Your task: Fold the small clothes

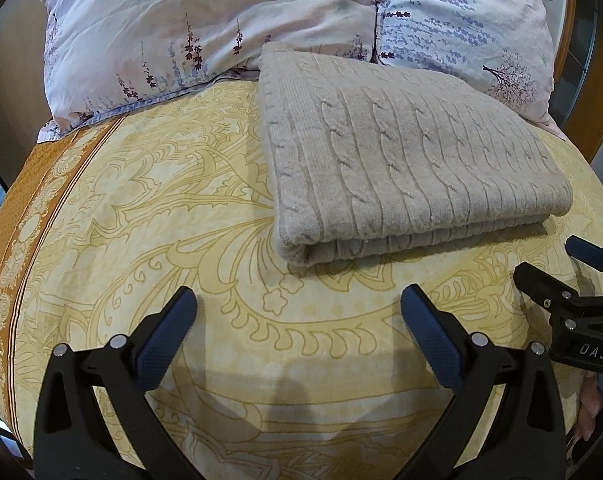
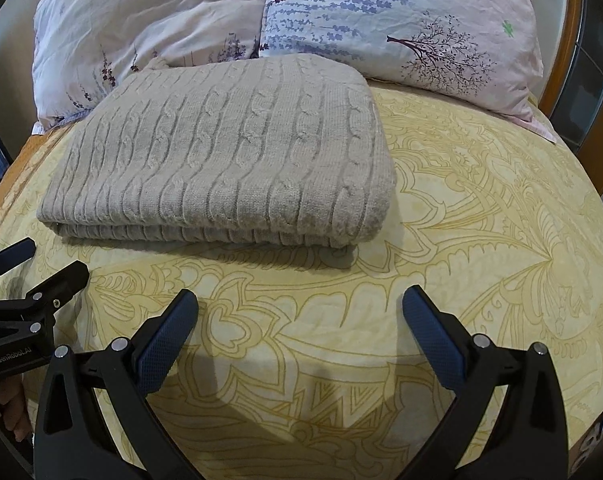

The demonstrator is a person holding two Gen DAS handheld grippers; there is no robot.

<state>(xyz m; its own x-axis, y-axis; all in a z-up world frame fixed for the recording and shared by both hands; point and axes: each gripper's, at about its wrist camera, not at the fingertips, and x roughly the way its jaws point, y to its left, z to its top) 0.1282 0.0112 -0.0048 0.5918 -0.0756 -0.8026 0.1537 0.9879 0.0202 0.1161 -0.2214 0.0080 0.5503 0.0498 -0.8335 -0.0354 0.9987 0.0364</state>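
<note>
Grey cable-knit sweater point(image 1: 413, 160) folded flat on yellow patterned bedspread point(image 1: 161, 200), far edge against floral pillows point(image 1: 205, 28), left gripper point(image 1: 297, 304) and right gripper point(image 2: 299, 304) jaws wide, empty, hovering just short of sweater

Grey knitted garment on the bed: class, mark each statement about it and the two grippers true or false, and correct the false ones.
1. The grey knitted garment lies folded on the yellow bedspread. True.
2. The left gripper is clamped on the garment. False: it is open, short of it, holding nothing.
3. The far edge of the garment reaches the floral pillows. True.
4. The right gripper is shut. False: its jaws stand wide apart.
5. The garment has a cable pattern. True.
</note>
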